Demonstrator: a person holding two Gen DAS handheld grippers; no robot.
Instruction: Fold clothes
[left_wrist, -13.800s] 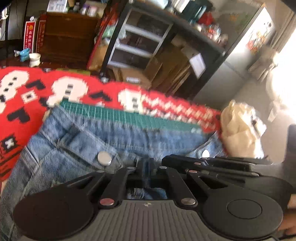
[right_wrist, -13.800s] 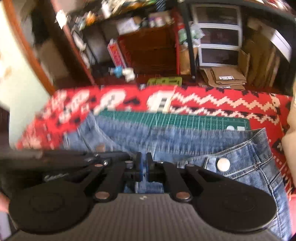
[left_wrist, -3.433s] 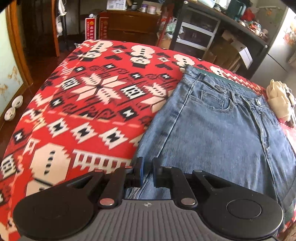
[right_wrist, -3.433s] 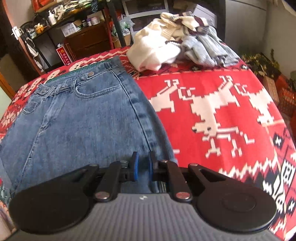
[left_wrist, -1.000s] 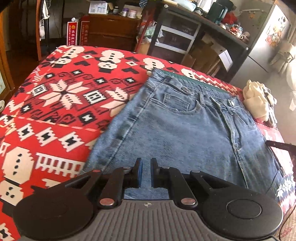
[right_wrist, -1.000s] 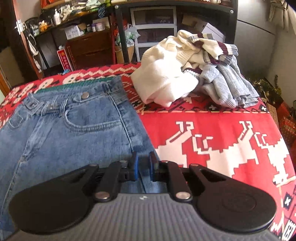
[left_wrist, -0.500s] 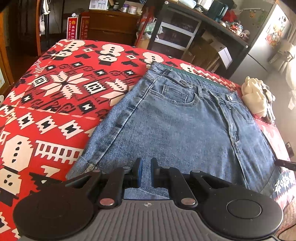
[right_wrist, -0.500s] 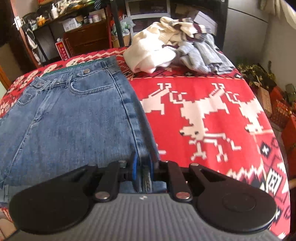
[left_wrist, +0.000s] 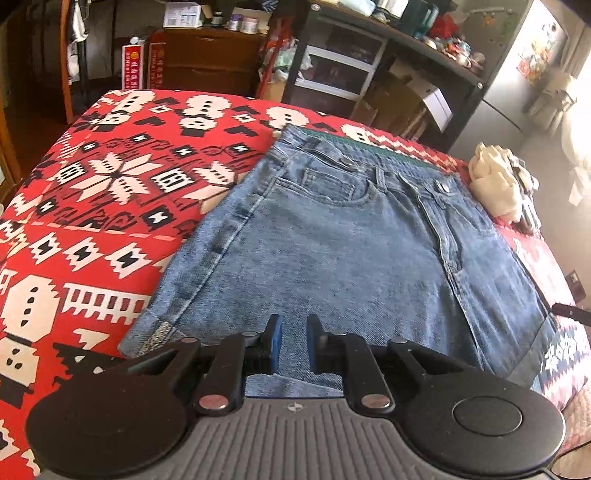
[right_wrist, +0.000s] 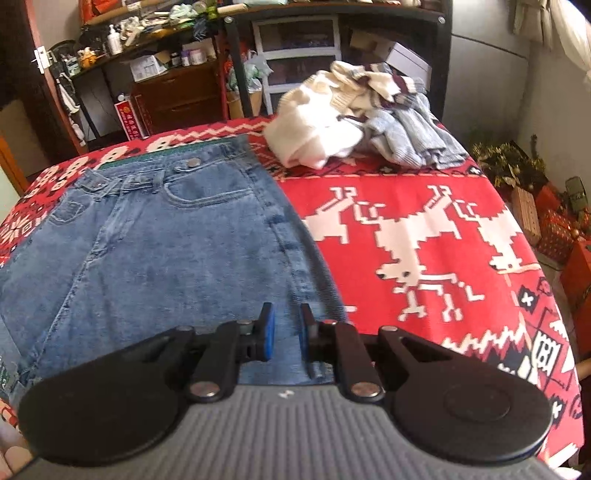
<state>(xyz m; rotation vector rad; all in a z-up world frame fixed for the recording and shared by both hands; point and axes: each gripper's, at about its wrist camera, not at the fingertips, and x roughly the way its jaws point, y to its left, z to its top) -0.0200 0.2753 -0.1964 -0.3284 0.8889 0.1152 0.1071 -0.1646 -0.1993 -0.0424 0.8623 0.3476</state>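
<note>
Jeans (left_wrist: 332, 258) beyond both parted tongs (left_wrist: 291, 347).

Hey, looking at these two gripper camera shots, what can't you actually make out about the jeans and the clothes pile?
- Jeans hem, left wrist view: the middle is hidden behind the left gripper.
- Jeans hem, right wrist view: covered by the right gripper; the left side is cut off by the frame edge.
- Clothes pile, right wrist view: crumpled, so the number of garments is unclear.
- Same pile, left wrist view: small and washed out by glare.

No legible text, labels or numbers anywhere.
</note>
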